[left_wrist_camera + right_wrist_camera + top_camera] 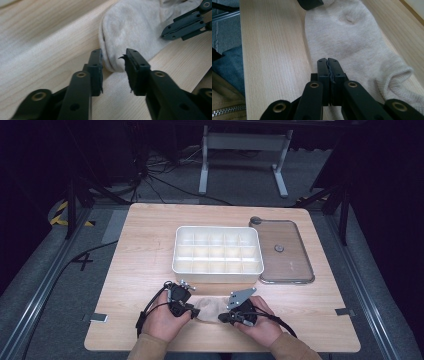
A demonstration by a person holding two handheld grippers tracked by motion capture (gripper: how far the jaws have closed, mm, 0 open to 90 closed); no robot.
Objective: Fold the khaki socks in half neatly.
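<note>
A pale beige sock (210, 308) lies flat on the wooden table (150, 240) near its front edge, between both hands. My left gripper (193, 312) is at the sock's left end. In the left gripper view its jaws (113, 53) stand apart, with the rounded end of the sock (135, 25) reaching in between the tips. My right gripper (223, 318) is at the sock's right part. In its own view it (328, 60) is shut, its tips lying on the sock (352, 37) near the edge. I cannot tell whether fabric is pinched.
A white box (216, 270) with several empty compartments stands in the middle of the table, just beyond the hands. To its right a clear lid (290, 262) lies flat. A jacket sleeve with a zip (227, 105) is at the table's near edge.
</note>
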